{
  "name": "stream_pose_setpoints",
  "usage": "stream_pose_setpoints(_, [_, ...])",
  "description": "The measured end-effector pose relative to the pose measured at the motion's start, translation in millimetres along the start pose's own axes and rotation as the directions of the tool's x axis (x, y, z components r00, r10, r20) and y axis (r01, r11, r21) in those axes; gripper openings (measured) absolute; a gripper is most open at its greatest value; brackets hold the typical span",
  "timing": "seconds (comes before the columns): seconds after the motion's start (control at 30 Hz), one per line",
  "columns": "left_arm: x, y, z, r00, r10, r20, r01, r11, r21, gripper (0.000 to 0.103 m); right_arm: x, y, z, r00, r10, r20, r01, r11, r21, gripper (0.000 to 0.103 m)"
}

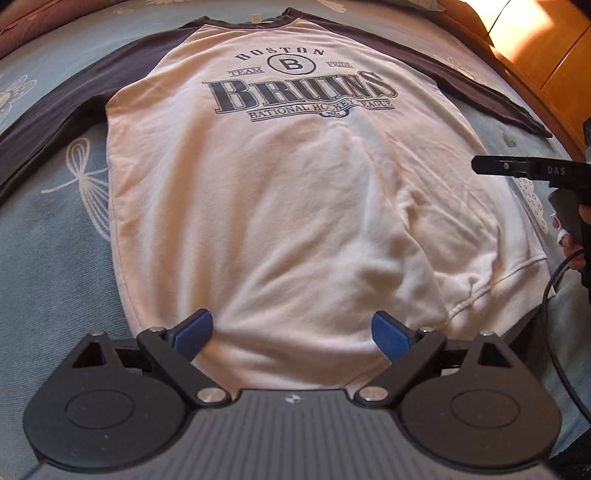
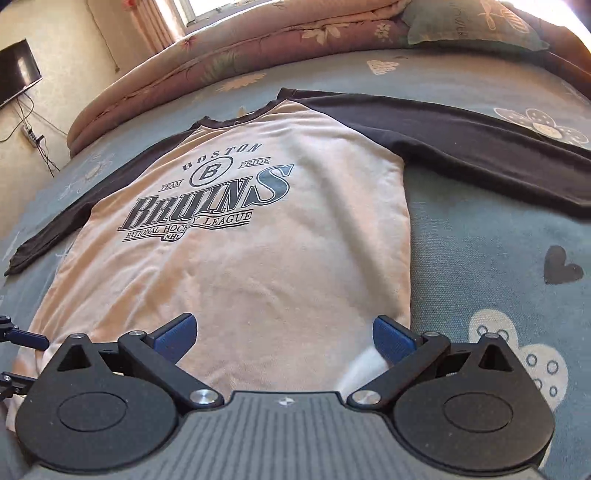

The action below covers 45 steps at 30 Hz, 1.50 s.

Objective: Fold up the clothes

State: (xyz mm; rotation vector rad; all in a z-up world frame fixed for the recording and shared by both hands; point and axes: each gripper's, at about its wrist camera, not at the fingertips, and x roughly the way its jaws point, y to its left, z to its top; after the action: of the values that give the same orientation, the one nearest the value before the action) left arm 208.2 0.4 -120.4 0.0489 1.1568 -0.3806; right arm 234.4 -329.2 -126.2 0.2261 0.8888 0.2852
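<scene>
A bed [image 2: 480, 229] fills both views, covered by a blue-grey bedspread printed with pale flowers, dragonflies and hearts; a rolled pink floral quilt [image 2: 229, 48] lies along its far edge, with a green cushion [image 2: 476, 26] beside it. A dark television [image 2: 16, 70] hangs on the cream wall, a power strip [image 2: 32, 136] below it.

Spread flat on the bed, front up, is a cream sweatshirt [image 1: 280, 192] with dark raglan sleeves stretched out to both sides. Its chest print reads "BOSTON", a circled "B", "TEAM PRIDE", "BRUINS", "NATIONAL HOCKEY LEAGUE" and a small "NHL".

My left claw [image 1: 291, 334] hovers over the hem near its left end, blue fingers [image 1: 195, 332] spread wide, gripping nothing. My right claw [image 2: 284, 334] hangs over the hem near the right corner, likewise released and empty. In the left view my right tool's side shows, marked "DAS", with my hand [image 1: 576, 236] wrapped around its handle and a black cable [image 1: 554, 295] trailing down. Whether either claw touches the cloth, I cannot tell.
</scene>
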Motion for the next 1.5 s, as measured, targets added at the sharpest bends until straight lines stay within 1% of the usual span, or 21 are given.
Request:
stream_pose_setpoints(0.03, [-4, 0, -1, 1.000, -0.016, 0.011, 0.016, 1.000, -0.012, 0.093, -7, 2, -5, 1.000, 0.007, 0.004, -0.007, 1.000, 0.003, 0.103])
stream_pose_setpoints(0.07, [-9, -2, -2, 0.997, -0.060, 0.038, 0.061, 0.998, -0.015, 0.093, -14, 4, -9, 1.000, 0.014, 0.008, -0.014, 1.000, 0.007, 0.103])
stream_pose_setpoints(0.1, [-13, -5, -3, 0.992, -0.108, 0.065, 0.109, 0.994, -0.010, 0.093, -21, 7, -15, 0.999, 0.041, 0.011, -0.041, 0.999, 0.005, 0.103])
stream_pose_setpoints(0.13, [-15, -10, -5, 0.986, -0.147, 0.084, 0.148, 0.989, 0.000, 0.093, -28, 12, -23, 0.996, 0.090, 0.013, -0.090, 0.996, -0.002, 0.103])
stream_pose_setpoints(0.2, [-9, -23, -8, 0.979, -0.186, 0.077, 0.185, 0.982, 0.025, 0.093, -35, 22, -39, 0.985, 0.170, 0.004, -0.170, 0.985, -0.033, 0.103])
stream_pose_setpoints(0.3, [4, -32, -22, 0.981, -0.189, 0.036, 0.188, 0.981, 0.038, 0.093, -30, 29, -58, 0.981, 0.191, -0.032, -0.193, 0.979, -0.061, 0.103])
stream_pose_setpoints(0.37, [2, -32, -33, 0.981, -0.186, 0.054, 0.183, 0.982, 0.049, 0.093, -32, 29, -61, 0.982, 0.191, -0.016, -0.191, 0.979, -0.065, 0.103])
stream_pose_setpoints(0.5, [-8, -27, -39, 0.987, -0.150, 0.060, 0.148, 0.988, 0.035, 0.093, -36, 17, -62, 0.977, 0.212, 0.007, -0.212, 0.977, -0.023, 0.103])
stream_pose_setpoints(0.6, [-15, -23, -44, 0.990, -0.123, 0.065, 0.122, 0.992, 0.024, 0.094, -43, 10, -65, 0.979, 0.199, 0.036, -0.199, 0.980, -0.006, 0.103])
stream_pose_setpoints(0.73, [-24, -18, -51, 0.994, -0.087, 0.070, 0.087, 0.996, 0.010, 0.093, -54, 3, -71, 0.991, 0.112, 0.071, -0.113, 0.994, 0.001, 0.103])
stream_pose_setpoints(0.83, [-25, -22, -43, 0.989, -0.102, 0.107, 0.102, 0.995, 0.008, 0.093, -61, -2, -75, 0.994, 0.052, 0.097, -0.053, 0.999, 0.009, 0.103])
stream_pose_setpoints(0.93, [-25, -27, -32, 0.980, -0.127, 0.151, 0.127, 0.992, 0.009, 0.093, -68, -1, -77, 0.990, 0.042, 0.135, -0.044, 0.999, 0.017, 0.103])
stream_pose_setpoints(0.97, [-23, -29, -27, 0.979, -0.121, 0.163, 0.122, 0.992, 0.003, 0.093, -69, 1, -77, 0.989, 0.041, 0.143, -0.043, 0.999, 0.015, 0.103])
stream_pose_setpoints(1.13, [-4, -21, -13, 0.983, 0.002, 0.183, 0.013, 0.997, -0.081, 0.093, -69, 28, -76, 0.985, -0.019, 0.171, 0.034, 0.996, -0.087, 0.103])
stream_pose_setpoints(1.2, [-3, -18, -15, 0.982, 0.007, 0.187, 0.008, 0.997, -0.083, 0.093, -67, 39, -73, 0.983, -0.045, 0.178, 0.069, 0.989, -0.129, 0.098])
stream_pose_setpoints(1.23, [-2, -17, -16, 0.982, 0.010, 0.189, 0.006, 0.996, -0.084, 0.093, -63, 45, -70, 0.984, -0.059, 0.170, 0.086, 0.985, -0.151, 0.086])
stream_pose_setpoints(1.27, [-1, -16, -17, 0.981, 0.013, 0.191, 0.004, 0.996, -0.085, 0.093, -58, 48, -68, 0.985, -0.075, 0.157, 0.101, 0.980, -0.170, 0.069])
stream_pose_setpoints(1.3, [0, -15, -18, 0.981, 0.016, 0.193, 0.001, 0.996, -0.086, 0.094, -52, 51, -66, 0.986, -0.088, 0.138, 0.113, 0.976, -0.185, 0.061])
stream_pose_setpoints(1.33, [0, -14, -18, 0.981, 0.018, 0.195, -0.001, 0.996, -0.087, 0.094, -45, 52, -65, 0.988, -0.100, 0.115, 0.121, 0.974, -0.193, 0.057])
stream_pose_setpoints(1.4, [2, -12, -20, 0.980, 0.024, 0.199, -0.006, 0.996, -0.090, 0.094, -29, 52, -64, 0.989, -0.126, 0.077, 0.139, 0.970, -0.201, 0.057])
stream_pose_setpoints(1.5, [4, -9, -22, 0.978, 0.032, 0.206, -0.013, 0.996, -0.093, 0.094, -23, 56, -66, 0.986, -0.152, 0.074, 0.166, 0.957, -0.238, 0.055])
